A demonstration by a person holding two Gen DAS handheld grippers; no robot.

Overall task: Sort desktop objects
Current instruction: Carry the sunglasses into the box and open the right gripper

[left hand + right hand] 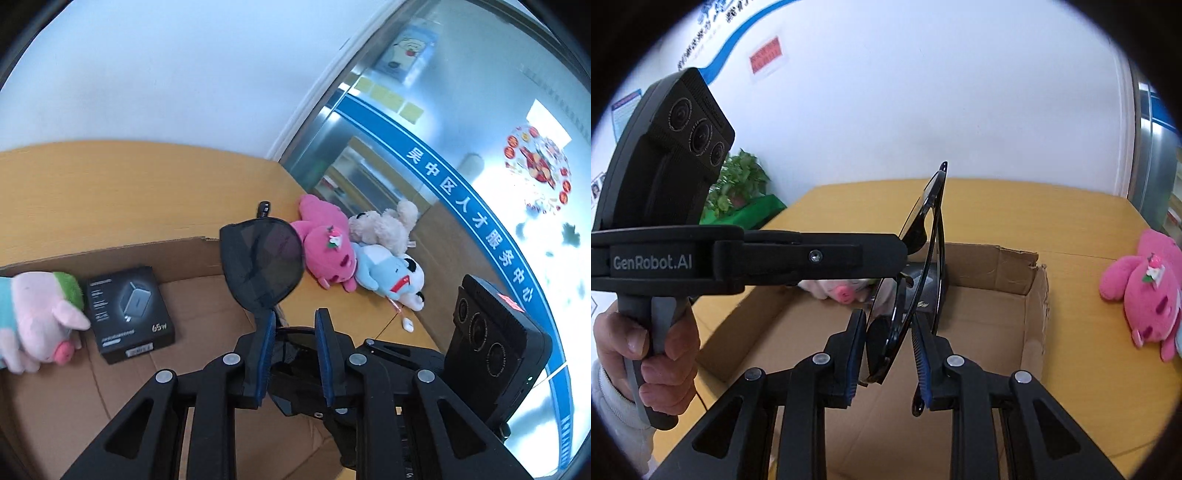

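Sunglasses (905,295) clamped between both grippers, left gripper (293,325) and right gripper (890,325), held above the box (1030,295) near the desk's (110,184) back edge; light, brittle, slippery lenses, best gripped by frame

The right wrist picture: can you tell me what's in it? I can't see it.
Two hand-held grippers hold black sunglasses over an open cardboard box: the right hand-held gripper grips one lens, the left hand-held gripper reaches in from the left edge. A pink plush toy lies on the wooden table beside the box.
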